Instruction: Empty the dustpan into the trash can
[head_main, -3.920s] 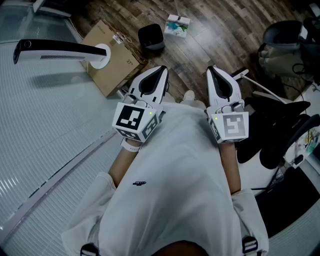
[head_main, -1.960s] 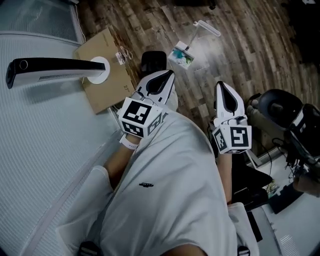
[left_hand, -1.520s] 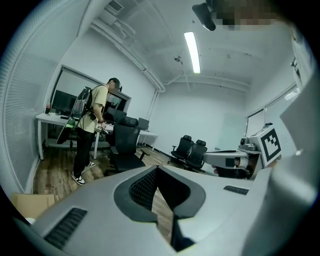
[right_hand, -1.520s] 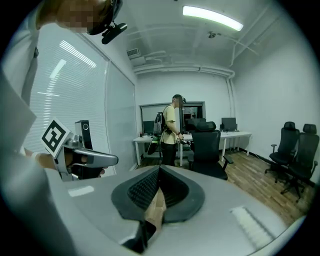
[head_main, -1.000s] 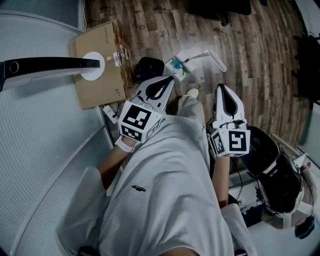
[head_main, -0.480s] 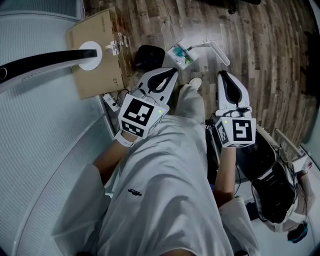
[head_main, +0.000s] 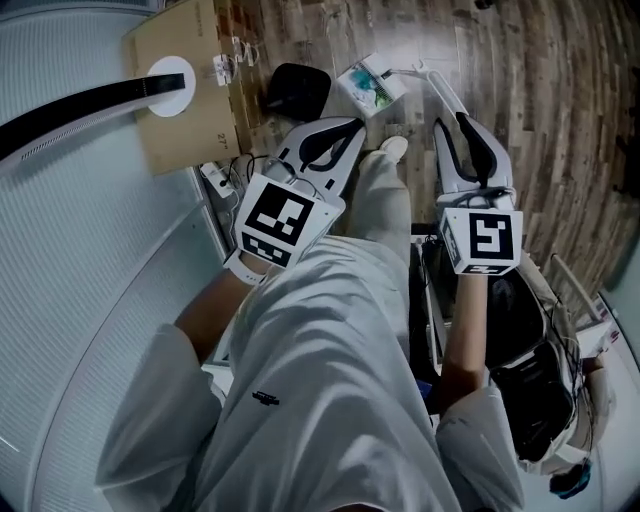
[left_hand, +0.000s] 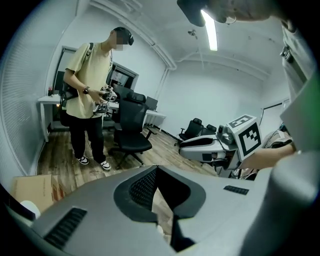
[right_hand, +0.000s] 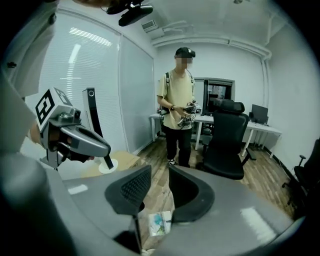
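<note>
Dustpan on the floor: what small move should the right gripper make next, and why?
Probably lower the right gripper toward the white handle of the dustpan. Its jaws are opening with nothing between them, and the dustpan lies on the floor just ahead, beside the black trash can.

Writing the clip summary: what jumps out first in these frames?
Two white-and-black handheld grippers with marker cubes fill the head view's middle: left gripper shut, right gripper opening its jaws, empty. Just past them on the wood-plank floor sit a white long-handled dustpan holding teal scraps and a small black trash can. In the gripper views a person in a pale yellow shirt stands beside a black office chair.
</note>
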